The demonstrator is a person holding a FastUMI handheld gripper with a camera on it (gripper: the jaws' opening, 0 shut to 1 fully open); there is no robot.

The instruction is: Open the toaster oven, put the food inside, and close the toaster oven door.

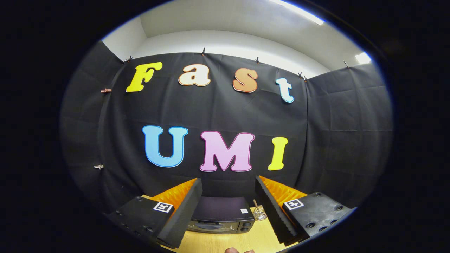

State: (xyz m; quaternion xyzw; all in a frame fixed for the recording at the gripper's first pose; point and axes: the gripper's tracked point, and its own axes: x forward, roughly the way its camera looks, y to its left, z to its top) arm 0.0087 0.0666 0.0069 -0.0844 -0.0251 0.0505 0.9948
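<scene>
My gripper (228,189) is held high and stands open, its two black ribbed fingers (182,214) spread wide with nothing between them. Below and beyond them, seen through the gap, a dark toaster oven (221,218) sits on the wooden table (225,240) against the booth's back wall. Its door looks shut and its knobs are on the right side of its front. I cannot see any food.
A small metal wire rack (259,212) stands on the table just right of the oven. A fingertip of a person's hand (233,250) shows at the table's near edge. Black cloth walls enclose the booth on three sides.
</scene>
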